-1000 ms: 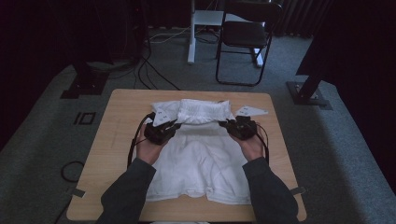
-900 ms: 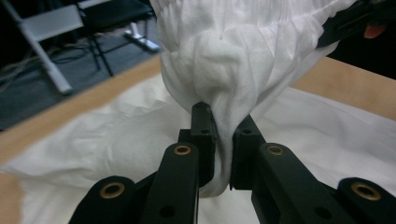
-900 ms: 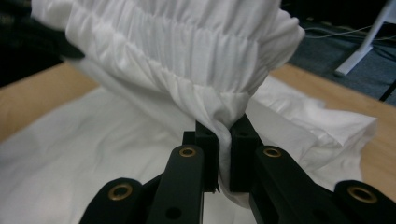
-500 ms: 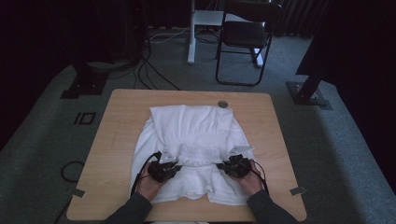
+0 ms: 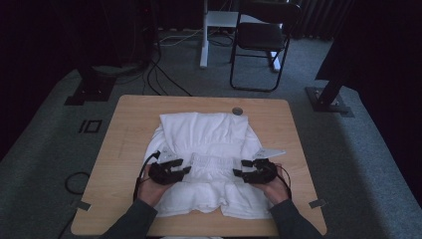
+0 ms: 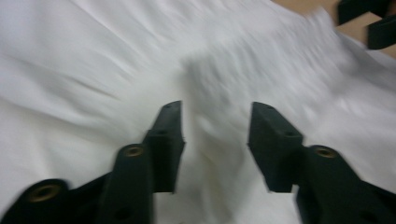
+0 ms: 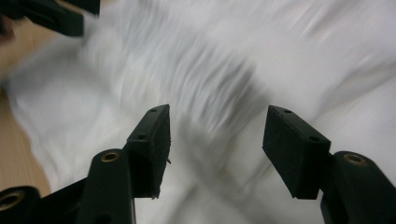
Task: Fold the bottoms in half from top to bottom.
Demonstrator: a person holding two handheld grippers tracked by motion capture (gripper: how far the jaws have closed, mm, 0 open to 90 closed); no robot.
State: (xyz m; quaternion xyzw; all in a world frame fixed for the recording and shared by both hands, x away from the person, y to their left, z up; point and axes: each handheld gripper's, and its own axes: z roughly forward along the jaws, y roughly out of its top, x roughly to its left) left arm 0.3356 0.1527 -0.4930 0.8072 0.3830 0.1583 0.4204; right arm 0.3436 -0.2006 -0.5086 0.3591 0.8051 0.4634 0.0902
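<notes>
High view: both grippers, left [image 5: 185, 170] and right [image 5: 238, 174], sit on the white garment [image 5: 209, 137], flanking its folded-down waistband. Jaws have just been opening, released, cloth lying beneath, laying the fold flat

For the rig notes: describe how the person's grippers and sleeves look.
Both the left gripper and right gripper are black, each with two blocky, flat-faced jaws and brass-coloured pivot bushings. A pale three-cornered plate tops each, and a thin black cable trails from each. The sleeves are dark grey.

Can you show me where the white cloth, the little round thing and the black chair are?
white cloth [image 5: 201, 132]: high view, its smooth upper middle.
little round thing [image 5: 237, 110]: high view, its centre, on the table's far edge.
black chair [image 5: 263, 36]: high view, its seat.
</notes>
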